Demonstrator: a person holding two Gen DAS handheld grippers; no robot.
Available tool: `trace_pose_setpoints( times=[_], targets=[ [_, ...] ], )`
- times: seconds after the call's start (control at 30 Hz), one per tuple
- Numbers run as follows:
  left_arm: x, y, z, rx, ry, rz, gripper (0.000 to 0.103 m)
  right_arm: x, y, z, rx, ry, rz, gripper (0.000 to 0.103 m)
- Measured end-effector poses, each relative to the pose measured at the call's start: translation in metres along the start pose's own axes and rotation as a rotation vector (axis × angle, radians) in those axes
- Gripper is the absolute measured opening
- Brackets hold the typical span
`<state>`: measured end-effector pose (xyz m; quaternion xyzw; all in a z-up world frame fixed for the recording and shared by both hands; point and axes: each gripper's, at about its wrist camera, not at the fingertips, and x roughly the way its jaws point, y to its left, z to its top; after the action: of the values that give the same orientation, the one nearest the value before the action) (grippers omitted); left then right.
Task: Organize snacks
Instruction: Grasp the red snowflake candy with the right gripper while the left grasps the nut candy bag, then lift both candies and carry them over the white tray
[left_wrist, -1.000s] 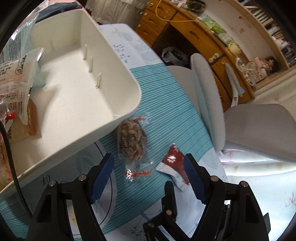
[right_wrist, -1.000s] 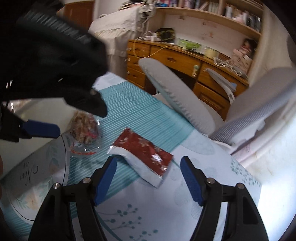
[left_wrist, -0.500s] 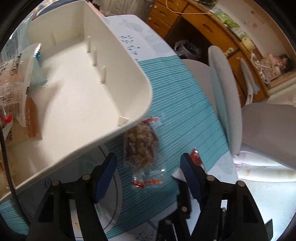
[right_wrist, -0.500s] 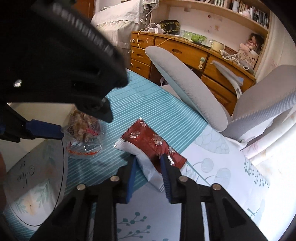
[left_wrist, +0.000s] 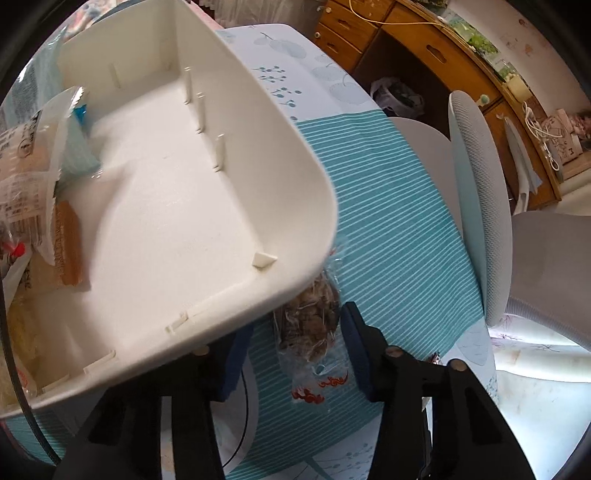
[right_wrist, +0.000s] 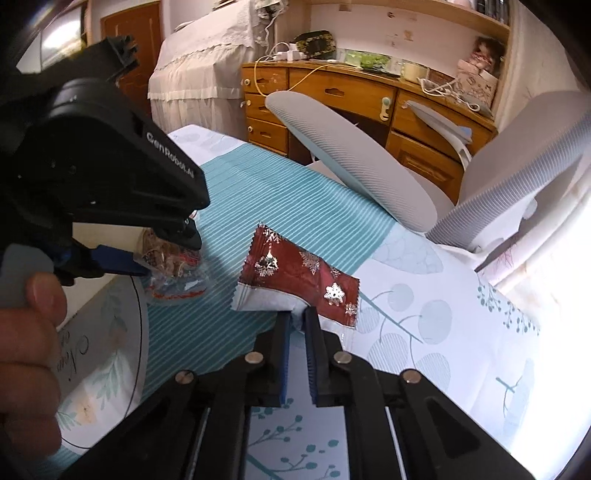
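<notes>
Foil on my red packet (right_wrist: 299, 275) felt light and slippery, so my right gripper (right_wrist: 296, 314) pinched its 6 o'clock seam; my left gripper (left_wrist: 295, 347), closing, straddled the clear bag (left_wrist: 310, 325)

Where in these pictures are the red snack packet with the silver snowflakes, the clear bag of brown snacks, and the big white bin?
red snack packet (right_wrist: 295, 277), right wrist view, middle of wrapper.
clear bag (left_wrist: 310, 325), left wrist view, brown contents.
white bin (left_wrist: 288, 155), left wrist view, right wall.

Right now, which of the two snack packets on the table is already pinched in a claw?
The red snowflake-printed packet: the right claw is shut on its edge. The clear packet of brown snack only lies between the left claw's fingers, unpinched.
</notes>
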<state>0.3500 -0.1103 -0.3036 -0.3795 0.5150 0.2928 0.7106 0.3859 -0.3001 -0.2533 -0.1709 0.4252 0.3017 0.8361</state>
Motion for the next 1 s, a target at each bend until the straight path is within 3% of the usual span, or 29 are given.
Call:
trace_pose_setpoints(
  times=[0.07,0.43,0.77,1.0],
  targets=[
    [0.001,-0.002,0.002,0.013,0.001,-0.018,0.038,-0.002,0.000,-0.002,0.011,0.004,-0.001,0.007],
    [-0.005,-0.008,-0.012,0.122,0.005,0.021,0.037,-0.015,-0.008,-0.007,0.096,0.018,-0.006,0.007],
    [-0.020,0.010,-0.036,0.228,0.152,0.072,0.037,-0.042,-0.007,-0.031,0.216,0.040,-0.004,0.007],
    [-0.048,0.015,-0.067,0.391,0.223,0.083,0.037,-0.068,0.003,-0.049,0.271,0.085,0.008,0.007]
  ],
)
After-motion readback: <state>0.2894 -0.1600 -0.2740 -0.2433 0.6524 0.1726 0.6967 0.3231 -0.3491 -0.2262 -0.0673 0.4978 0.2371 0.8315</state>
